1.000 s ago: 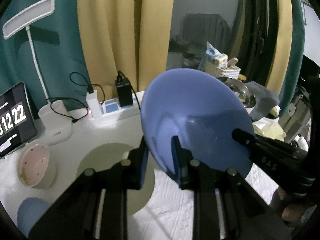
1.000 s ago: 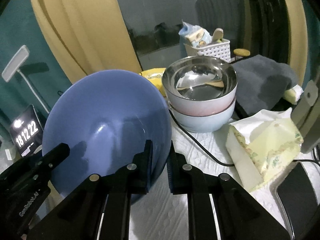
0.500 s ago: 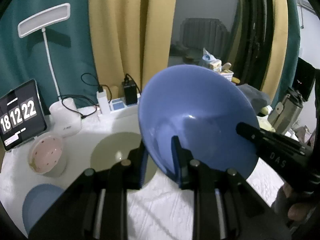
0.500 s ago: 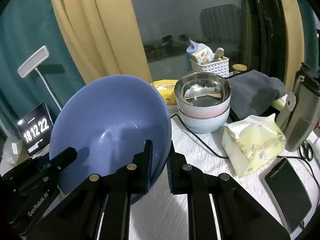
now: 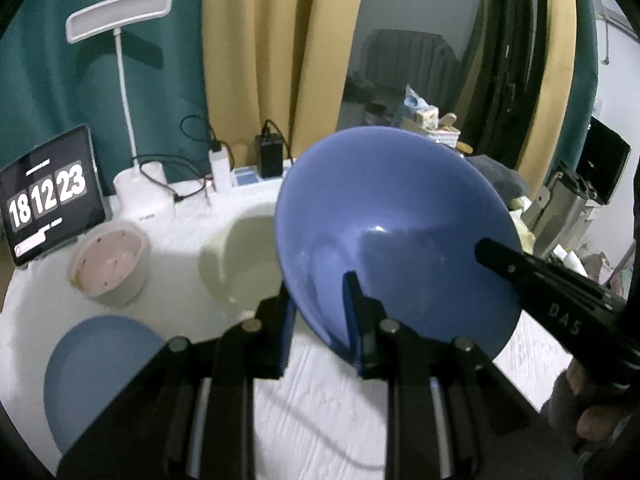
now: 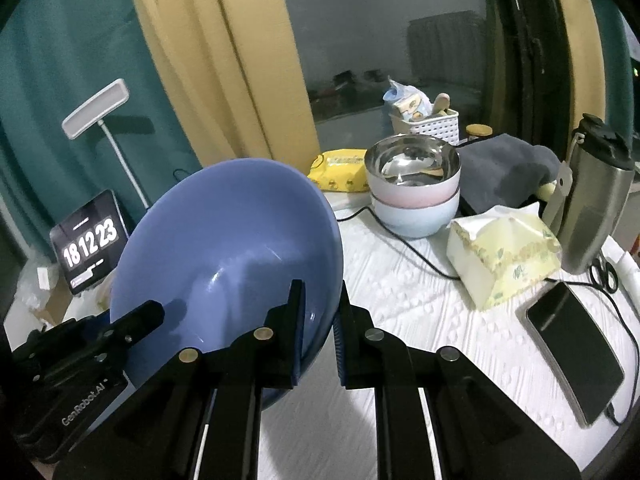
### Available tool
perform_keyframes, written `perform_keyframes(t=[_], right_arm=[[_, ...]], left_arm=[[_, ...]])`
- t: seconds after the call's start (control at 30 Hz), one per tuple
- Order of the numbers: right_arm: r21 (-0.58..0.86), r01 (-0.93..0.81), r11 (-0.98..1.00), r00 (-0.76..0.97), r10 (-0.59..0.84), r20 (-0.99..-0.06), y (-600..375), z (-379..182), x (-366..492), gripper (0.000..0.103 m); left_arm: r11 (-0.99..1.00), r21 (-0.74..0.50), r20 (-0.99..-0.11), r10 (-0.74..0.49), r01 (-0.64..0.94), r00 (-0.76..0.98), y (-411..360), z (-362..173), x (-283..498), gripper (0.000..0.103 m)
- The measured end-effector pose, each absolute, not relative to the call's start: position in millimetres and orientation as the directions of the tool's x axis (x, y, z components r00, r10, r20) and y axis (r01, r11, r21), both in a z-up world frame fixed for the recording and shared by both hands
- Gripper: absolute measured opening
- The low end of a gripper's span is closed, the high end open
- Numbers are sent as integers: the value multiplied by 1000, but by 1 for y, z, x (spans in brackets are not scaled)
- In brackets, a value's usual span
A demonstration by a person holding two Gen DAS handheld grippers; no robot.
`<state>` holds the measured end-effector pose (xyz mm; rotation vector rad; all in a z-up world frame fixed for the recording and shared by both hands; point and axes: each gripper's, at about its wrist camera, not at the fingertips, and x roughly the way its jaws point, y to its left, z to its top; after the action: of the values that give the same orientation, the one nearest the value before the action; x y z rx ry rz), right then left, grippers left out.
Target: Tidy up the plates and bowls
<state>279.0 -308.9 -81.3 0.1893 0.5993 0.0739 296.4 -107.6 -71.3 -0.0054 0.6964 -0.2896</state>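
Both grippers — left (image 5: 320,312) and right (image 6: 318,320) — pinch opposite rims of the blue bowl (image 5: 384,236), held tilted above the table (image 6: 420,304). A stack of bowls (image 6: 414,196) stands beyond — apparently three.

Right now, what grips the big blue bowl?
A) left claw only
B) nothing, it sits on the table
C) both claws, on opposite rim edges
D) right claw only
C: the left claw and the right claw each pinch the rim of the blue bowl, tilted above the table.
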Motion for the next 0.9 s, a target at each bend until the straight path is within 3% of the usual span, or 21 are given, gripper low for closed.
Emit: perform_keyframes(t=[0.9], right_arm=[[200, -45, 979, 709, 172, -684, -275, -135, 233, 14]], left_arm=[[962, -124, -764, -249, 243, 595, -72, -135, 238, 27]])
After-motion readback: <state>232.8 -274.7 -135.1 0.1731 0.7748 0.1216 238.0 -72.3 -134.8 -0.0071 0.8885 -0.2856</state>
